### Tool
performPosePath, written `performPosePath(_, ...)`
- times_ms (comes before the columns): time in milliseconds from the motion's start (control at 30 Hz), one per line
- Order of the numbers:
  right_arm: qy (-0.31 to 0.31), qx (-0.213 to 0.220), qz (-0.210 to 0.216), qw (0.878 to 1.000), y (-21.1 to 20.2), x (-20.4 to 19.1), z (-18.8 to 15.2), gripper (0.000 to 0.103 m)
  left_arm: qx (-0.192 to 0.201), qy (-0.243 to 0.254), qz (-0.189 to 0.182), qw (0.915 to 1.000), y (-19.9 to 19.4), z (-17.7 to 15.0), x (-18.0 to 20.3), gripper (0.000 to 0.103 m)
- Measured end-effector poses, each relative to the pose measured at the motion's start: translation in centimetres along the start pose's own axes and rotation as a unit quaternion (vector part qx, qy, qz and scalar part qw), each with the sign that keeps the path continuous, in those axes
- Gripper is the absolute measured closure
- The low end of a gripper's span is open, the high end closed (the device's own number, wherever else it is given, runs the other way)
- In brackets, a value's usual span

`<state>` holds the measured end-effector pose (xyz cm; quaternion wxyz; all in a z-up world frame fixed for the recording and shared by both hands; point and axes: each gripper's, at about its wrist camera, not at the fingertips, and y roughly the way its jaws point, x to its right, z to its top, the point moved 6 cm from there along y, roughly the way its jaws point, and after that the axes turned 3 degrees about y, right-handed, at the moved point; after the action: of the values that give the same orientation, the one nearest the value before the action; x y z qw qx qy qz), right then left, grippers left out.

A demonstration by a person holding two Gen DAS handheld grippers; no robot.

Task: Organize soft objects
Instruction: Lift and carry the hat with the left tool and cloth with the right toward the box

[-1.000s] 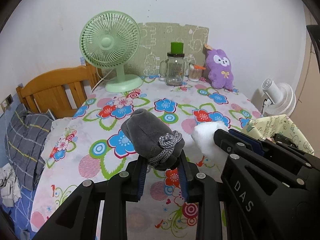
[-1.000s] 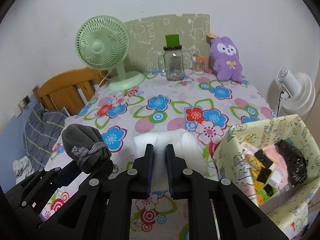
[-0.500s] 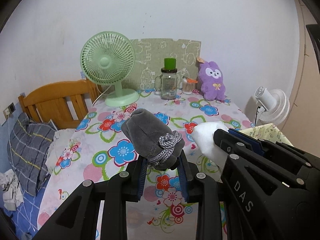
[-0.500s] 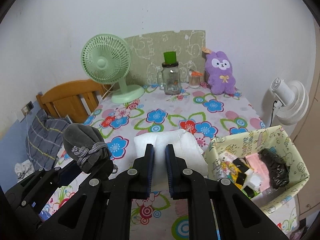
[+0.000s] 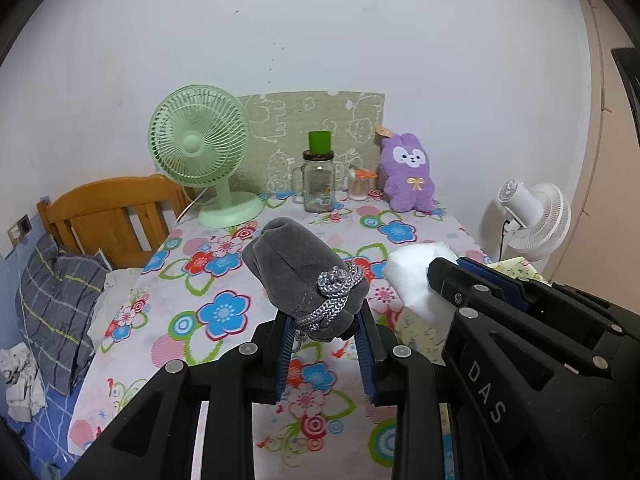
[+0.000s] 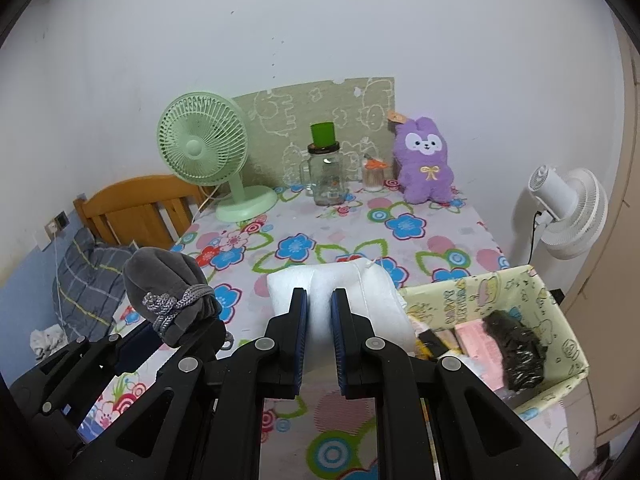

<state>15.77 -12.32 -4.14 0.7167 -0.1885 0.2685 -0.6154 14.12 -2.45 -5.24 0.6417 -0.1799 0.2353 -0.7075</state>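
Observation:
My left gripper [image 5: 324, 322] is shut on the neck of a grey velvet drawstring pouch [image 5: 296, 268] tied with a grey cord, held up above the flowered tablecloth [image 5: 224, 312]. The same pouch [image 6: 164, 284] shows at the left of the right wrist view. My right gripper [image 6: 319, 300] is shut on a white foam pad [image 6: 360, 292], pinched at its near edge and lifted off the table; the pad [image 5: 412, 276] also shows beside the left gripper. A yellow patterned box [image 6: 560, 308] at the right holds pink packets and a black bundle [image 6: 516, 348].
At the table's back stand a green desk fan [image 5: 196, 152], a glass jar with a green cup on top [image 5: 318, 184], a small toothpick jar [image 5: 360, 186] and a purple plush rabbit [image 5: 408, 178]. A white fan [image 6: 568, 212] stands right; a wooden headboard [image 5: 104, 216] and plaid pillow lie left.
Both grippers have risen and drawn back from the table with the pouch and the foam pad still held. More of the yellow box has come into the right wrist view.

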Motion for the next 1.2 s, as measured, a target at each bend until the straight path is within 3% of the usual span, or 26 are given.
performPosePath(767, 0.026, 0.019, -0.056, 0.998, -1.7, 9.5, 0.3, 0.087, 0.009, 0.031, -0.066, 0.9973, 1.4, 1.2, 9.1, 0.075)
performPosePath(1200, 0.051, 0.01, -0.088, 0.995, -1.3, 14.2, -0.9, 0.087, -0.02, 0.05, -0.105, 0.993, 3.5, 0.1, 13.5, 0.075)
